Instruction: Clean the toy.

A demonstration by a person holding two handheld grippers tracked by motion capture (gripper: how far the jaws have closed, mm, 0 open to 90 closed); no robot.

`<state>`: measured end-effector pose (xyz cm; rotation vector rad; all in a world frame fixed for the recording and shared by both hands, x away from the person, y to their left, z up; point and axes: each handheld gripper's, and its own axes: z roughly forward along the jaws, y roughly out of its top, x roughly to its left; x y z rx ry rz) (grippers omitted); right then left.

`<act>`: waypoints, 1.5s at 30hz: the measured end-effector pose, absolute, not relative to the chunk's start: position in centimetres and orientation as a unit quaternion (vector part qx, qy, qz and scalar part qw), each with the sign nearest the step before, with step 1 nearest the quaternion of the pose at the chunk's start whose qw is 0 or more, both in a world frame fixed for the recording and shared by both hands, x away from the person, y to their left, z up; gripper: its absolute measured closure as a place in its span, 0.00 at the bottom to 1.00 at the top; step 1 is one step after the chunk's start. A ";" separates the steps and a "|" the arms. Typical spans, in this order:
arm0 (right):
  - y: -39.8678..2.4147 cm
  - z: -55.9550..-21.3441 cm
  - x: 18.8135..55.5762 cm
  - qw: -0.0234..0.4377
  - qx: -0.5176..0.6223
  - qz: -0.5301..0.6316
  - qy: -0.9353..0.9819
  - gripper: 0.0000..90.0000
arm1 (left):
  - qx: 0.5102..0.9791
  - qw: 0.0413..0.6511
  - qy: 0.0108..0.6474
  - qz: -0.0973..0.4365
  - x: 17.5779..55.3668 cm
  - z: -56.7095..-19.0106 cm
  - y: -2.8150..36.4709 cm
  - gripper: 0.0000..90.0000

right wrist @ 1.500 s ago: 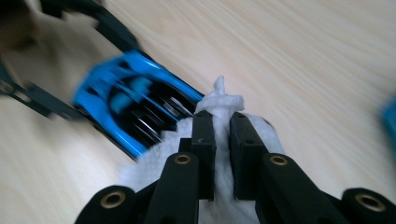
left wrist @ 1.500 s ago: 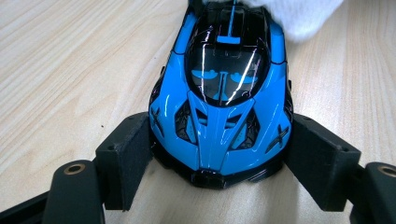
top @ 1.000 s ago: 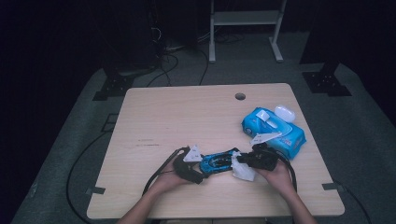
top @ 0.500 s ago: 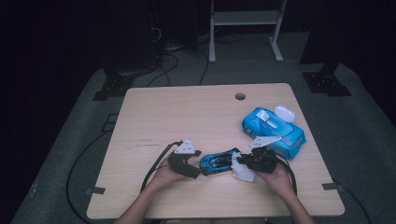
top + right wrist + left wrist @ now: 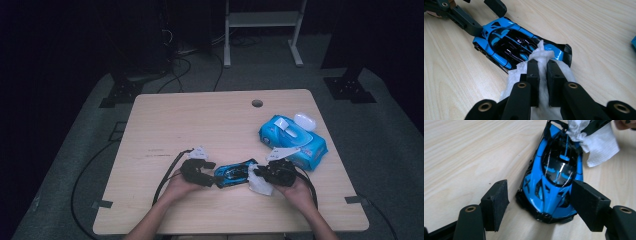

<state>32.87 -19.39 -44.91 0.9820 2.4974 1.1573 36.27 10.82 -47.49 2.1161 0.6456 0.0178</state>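
Jaws pinching crumpled white wipe (image 5: 541, 56) on glossy car (image 5: 509, 47)

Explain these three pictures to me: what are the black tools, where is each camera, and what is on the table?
A person at a wooden table holds a hand-held gripper in each hand. One camera looks down from above; one rides on each tool, looking along its black jaws. The left hand-held gripper straddles the nose of a blue toy car, its jaws just closing, one pad clear of the car. The right hand-held gripper pinches a white wipe against the car's rear. Farther off lie a blue wipes pack and a small white case.
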 end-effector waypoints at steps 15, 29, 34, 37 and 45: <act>-19.4 -45.1 32.3 0.122 0.327 0.398 0.848 0.91 | 0.856 0.444 0.263 0.009 36.2 -47.7 10.8 0.37; -19.4 -45.1 31.8 0.133 0.312 0.393 0.855 0.91 | 0.853 0.445 0.272 -0.018 36.3 -47.6 10.5 0.38; -19.4 -45.1 31.8 0.134 0.310 0.393 0.855 0.91 | 0.855 0.444 0.265 -0.025 36.0 -47.3 10.0 0.34; -19.5 -44.9 32.0 0.122 0.311 0.391 0.857 0.90 | 0.853 0.446 0.269 -0.032 36.1 -47.3 10.0 0.34; -19.8 -44.8 32.1 0.101 0.317 0.399 0.854 0.90 | 0.854 0.439 0.276 -0.033 36.0 -47.4 9.6 0.29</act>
